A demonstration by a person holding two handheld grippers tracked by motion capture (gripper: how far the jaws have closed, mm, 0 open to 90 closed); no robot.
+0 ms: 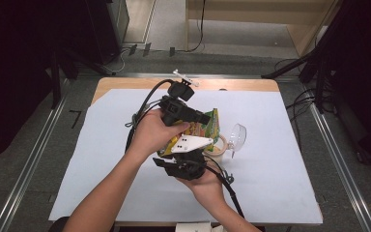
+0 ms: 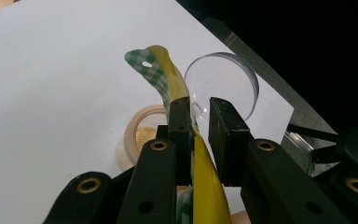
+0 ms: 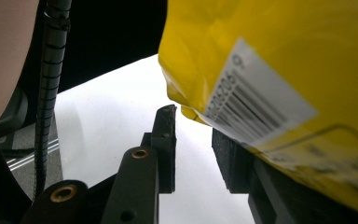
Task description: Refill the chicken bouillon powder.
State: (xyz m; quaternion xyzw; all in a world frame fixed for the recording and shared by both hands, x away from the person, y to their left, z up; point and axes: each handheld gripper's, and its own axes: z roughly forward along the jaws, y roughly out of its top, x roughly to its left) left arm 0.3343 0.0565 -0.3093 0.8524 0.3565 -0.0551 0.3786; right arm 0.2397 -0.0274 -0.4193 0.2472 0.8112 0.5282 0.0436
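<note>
Left tool (image 2: 196, 122) pinching yellow bag (image 2: 204, 182), jar (image 2: 135, 135) of crumbs

One overhead camera, two riding on the grippers

The high view looks forward and down over the table (image 1: 280, 193); both gripper views look closely along their jaws at the same yellow bag (image 2: 205, 177).

The yellow and green-checked foil pouch (image 1: 207, 126) is held above the white paper sheet (image 1: 101, 145) near the table's middle. Just right of it stands the small beige round jar (image 1: 218, 147) (granules inside), with the clear round plastic lid (image 1: 237, 136) farther right.
</note>
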